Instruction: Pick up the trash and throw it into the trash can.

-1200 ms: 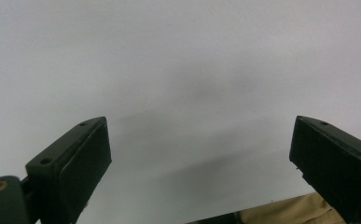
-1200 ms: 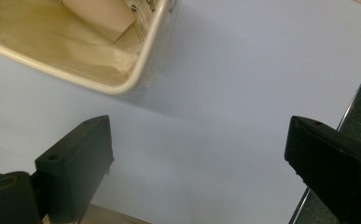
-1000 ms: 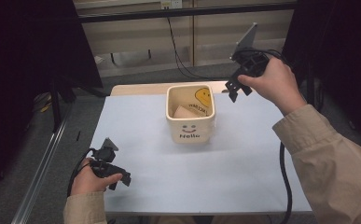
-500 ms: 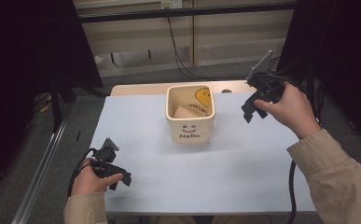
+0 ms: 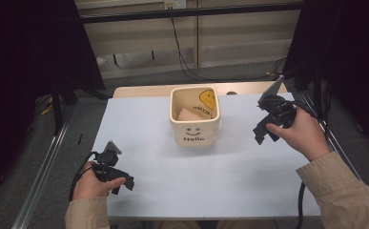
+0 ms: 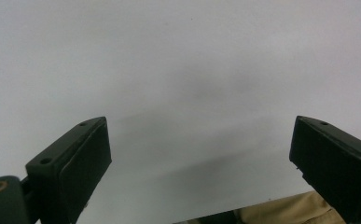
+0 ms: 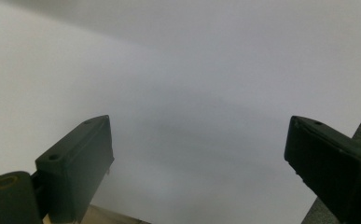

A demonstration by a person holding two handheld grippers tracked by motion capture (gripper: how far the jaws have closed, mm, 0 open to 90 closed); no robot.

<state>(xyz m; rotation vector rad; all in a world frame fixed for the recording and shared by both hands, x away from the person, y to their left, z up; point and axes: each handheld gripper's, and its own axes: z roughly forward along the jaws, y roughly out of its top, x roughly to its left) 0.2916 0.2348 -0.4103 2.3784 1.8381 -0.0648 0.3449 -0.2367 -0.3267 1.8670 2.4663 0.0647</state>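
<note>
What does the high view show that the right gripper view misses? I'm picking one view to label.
High view alone: the cream pot printed "Hello", a folded piece inside it, both hands, and the left tool low at the table's near left. Right gripper view alone: a close look between the right tool's jaws, wide apart with nothing between them. Both: the pale table and the right tool.

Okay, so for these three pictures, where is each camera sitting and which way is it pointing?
High view: fixed above the person's side, looking forward and down at the white table and square cup; both forearms, the left gripper and the right gripper show.
Left gripper view: rides the left gripper, looking along its open jaws at bare tabletop; a tan sleeve shows.
Right gripper view: rides the right gripper, open jaws over bare tabletop.
Shared: both gripper views show the same white surface.
</note>
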